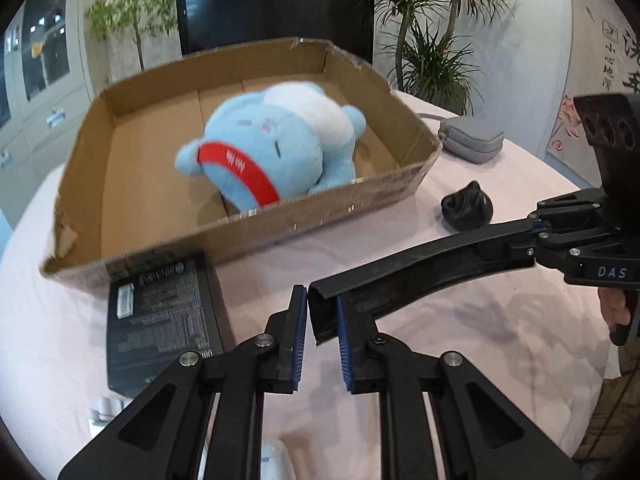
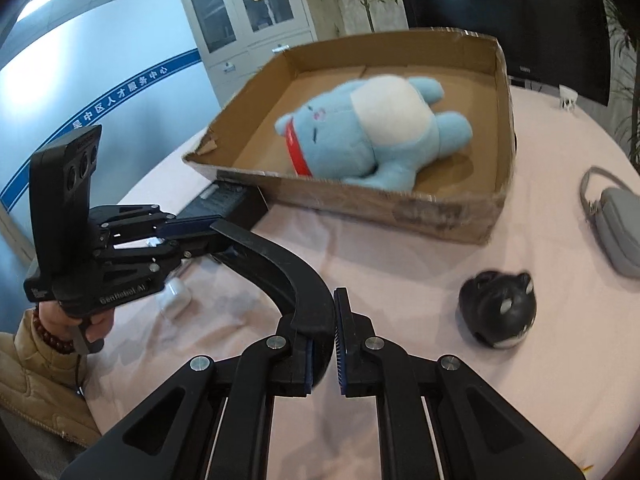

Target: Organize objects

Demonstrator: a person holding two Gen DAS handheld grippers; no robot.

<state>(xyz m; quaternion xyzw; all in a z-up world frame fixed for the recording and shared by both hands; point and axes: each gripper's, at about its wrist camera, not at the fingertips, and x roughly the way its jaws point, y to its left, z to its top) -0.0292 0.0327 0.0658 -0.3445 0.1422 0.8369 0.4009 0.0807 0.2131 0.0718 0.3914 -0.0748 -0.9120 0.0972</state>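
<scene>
Writing: "DAS" on the right gripper (image 1: 320, 312) body; "GenRobot AI" on the left gripper (image 2: 200, 236).
Grip: both clamped tight on one curved black bar (image 2: 280, 272) — an end each.
Plush toy (image 1: 276, 152): lies in the cardboard box (image 1: 360, 200).
Around: black cat figure (image 2: 498, 314), grey pouch (image 2: 620, 232), black carton (image 1: 164, 312) touching the box.

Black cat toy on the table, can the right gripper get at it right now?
Probably not yet. The toy sits in the open on the tablecloth beside the right gripper, nothing blocking it, but that gripper is shut on a curved black bar whose other end the left gripper holds.
</scene>
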